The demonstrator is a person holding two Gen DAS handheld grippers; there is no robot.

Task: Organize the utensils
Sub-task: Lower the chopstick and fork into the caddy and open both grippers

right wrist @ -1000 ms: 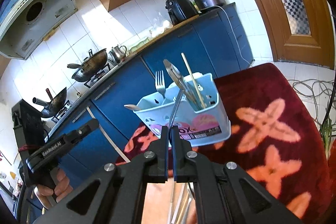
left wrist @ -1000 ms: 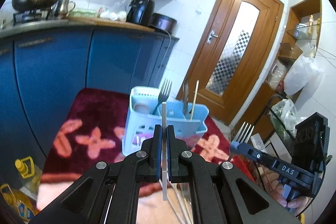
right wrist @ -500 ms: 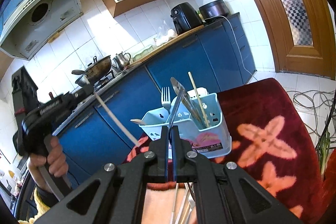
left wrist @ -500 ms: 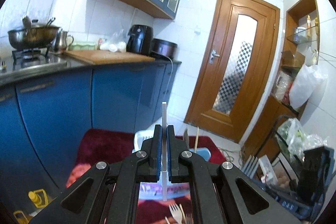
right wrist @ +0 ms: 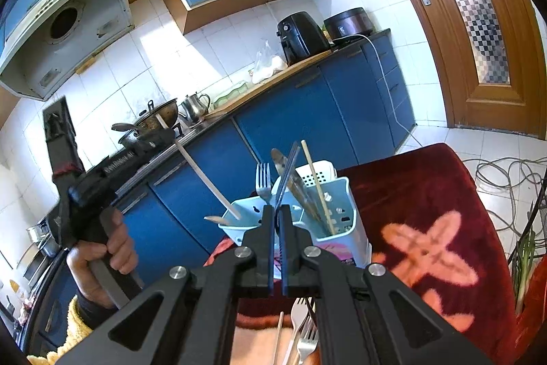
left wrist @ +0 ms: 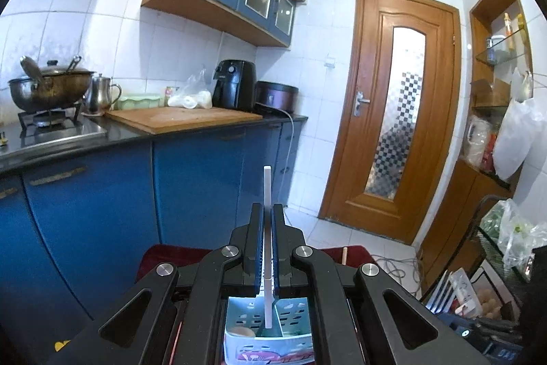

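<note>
My left gripper (left wrist: 267, 211) is shut on a pale chopstick (left wrist: 267, 187) that stands upright in its jaws. The stick's lower end hangs over the light-blue caddy (left wrist: 239, 348). In the right wrist view the left gripper (right wrist: 164, 134) holds that chopstick (right wrist: 201, 173) slanting down, its tip at the mouth of the caddy's (right wrist: 345, 221) left compartment. My right gripper (right wrist: 277, 211) is shut on a metal fork (right wrist: 289, 163), tines up, just in front of the caddy. Inside the caddy stand another fork (right wrist: 263, 180), a wooden chopstick (right wrist: 316, 187) and a knife.
The caddy sits on a dark red floral cloth (right wrist: 427, 248). Loose forks (right wrist: 304, 334) lie on it below my right gripper. Blue kitchen cabinets (left wrist: 198, 187) stand behind it. Cables (right wrist: 506, 180) trail on the tiled floor at the right.
My left gripper rose and came over the caddy with the chopstick, whose tip now meets the left compartment. My right gripper lifted slightly with its fork.
</note>
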